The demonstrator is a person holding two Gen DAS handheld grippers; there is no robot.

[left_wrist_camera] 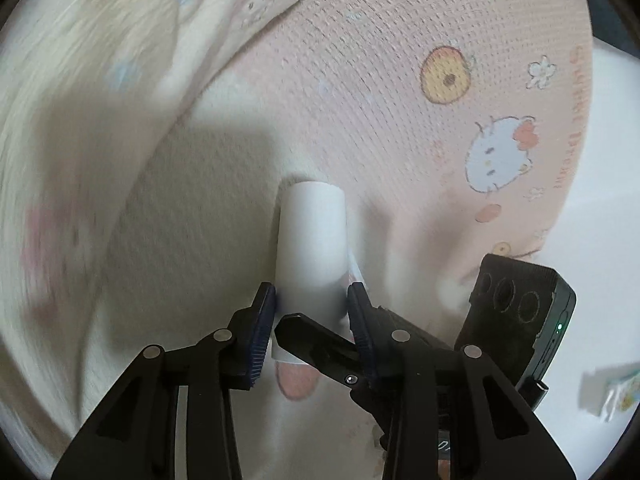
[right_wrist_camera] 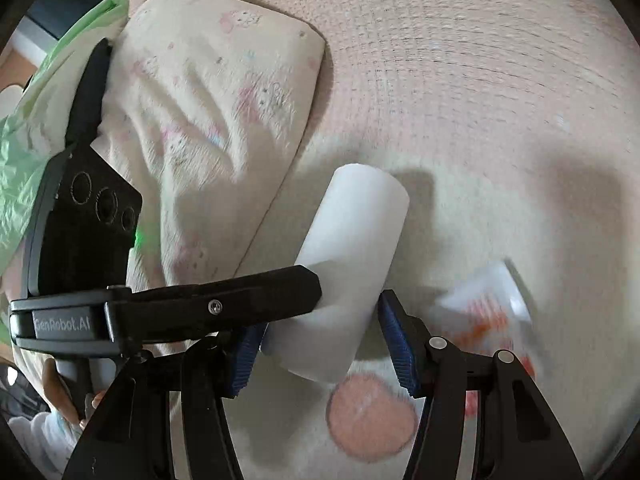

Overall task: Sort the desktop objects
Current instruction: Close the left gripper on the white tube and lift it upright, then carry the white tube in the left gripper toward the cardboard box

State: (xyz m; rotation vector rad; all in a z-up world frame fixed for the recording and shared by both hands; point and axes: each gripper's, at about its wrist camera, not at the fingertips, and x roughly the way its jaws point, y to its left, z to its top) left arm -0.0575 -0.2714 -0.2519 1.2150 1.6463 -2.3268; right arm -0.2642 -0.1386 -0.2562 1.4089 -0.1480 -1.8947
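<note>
Two grippers on one white roll (left_wrist_camera: pixel 312 236) at frame centre | left gripper (left_wrist_camera: pixel 311 300) pinching it | right gripper (right_wrist_camera: pixel 320 332) grip unclear | pink mat (left_wrist_camera: pixel 400 80) upper right

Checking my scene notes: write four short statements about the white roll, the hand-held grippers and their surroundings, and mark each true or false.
The white paper roll sits between the left hand-held gripper's blue pads. True.
The surface beneath the roll is bare wood. False: pink and cream cartoon-printed fabric lies there.
A crumpled green plastic bag shows in the right wrist view. True.
The soft fabric cushion is plain blue. False: cream with pink prints.
</note>
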